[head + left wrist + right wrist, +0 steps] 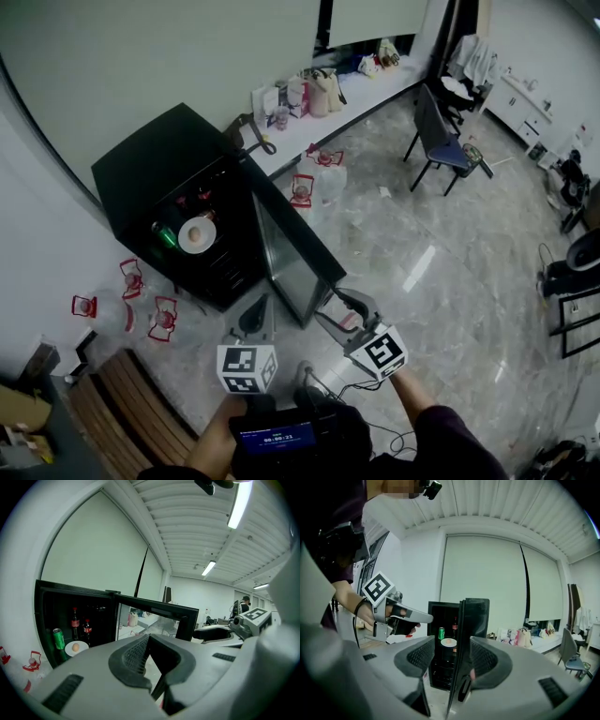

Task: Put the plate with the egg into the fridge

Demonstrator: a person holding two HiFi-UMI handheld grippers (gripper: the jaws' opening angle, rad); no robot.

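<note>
I'm seeing plate [197, 234] with egg [193, 237] sitting inside fridge [155, 159], as task wants. Holding left gripper [255, 315] pressed together, empty; right gripper [336, 305] spread, straddling open door [295, 262] edge. Shutting door possibly pending.

Glossy grey marble floor [422, 262] fills the centre; white wall [141, 56] upper left, dark chair [454, 153] upper right, long white surface [370, 94] along the top.

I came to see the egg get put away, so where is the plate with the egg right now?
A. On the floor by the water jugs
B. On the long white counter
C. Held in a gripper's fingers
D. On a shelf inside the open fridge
D: the plate carrying the egg sits inside the open black fridge, beside a green can.
</note>
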